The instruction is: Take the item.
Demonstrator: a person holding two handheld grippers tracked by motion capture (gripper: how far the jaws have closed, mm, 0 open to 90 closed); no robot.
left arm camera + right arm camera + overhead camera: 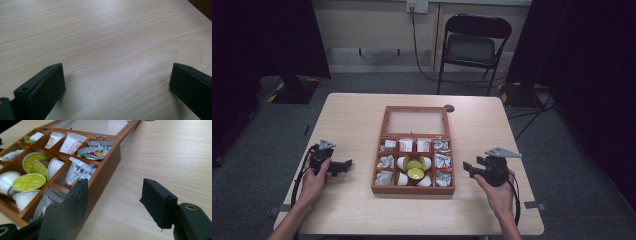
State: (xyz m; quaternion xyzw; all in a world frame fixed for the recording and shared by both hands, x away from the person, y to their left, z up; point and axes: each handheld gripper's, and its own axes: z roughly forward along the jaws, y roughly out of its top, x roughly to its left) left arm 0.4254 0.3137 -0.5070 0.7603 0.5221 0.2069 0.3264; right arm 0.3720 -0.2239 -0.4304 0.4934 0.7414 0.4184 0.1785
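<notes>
Between the two grippers on the bench (352, 210) sits the wooden box (413, 189), lid laid back flat, its compartments filled with wrapped sachets (77, 171) at the sides and white capsules (27, 182) with yellow-green foil tops in the middle. The right gripper (113, 195) rests just outside the box's right wall, jaws released with nothing between them; its left jaw sits level with that wall and the near sachet compartment lies just beyond the tip. The left gripper (116, 82) lies well apart from the box, jaws released over bare bench, with only a corner of the box showing far ahead of its right jaw.

The likeliest trouble, I judge, is the right gripper's left jaw catching the box wall on its way in, which would shove the whole box sideways since nothing holds it down. The sachets look crumpled and slippery, so a shallow pinch could slide off, or take two at once. The capsules lie tilted against each other; a nudge from a jaw tip could tip them over a divider. Bracing the box with the left gripper would help.
</notes>
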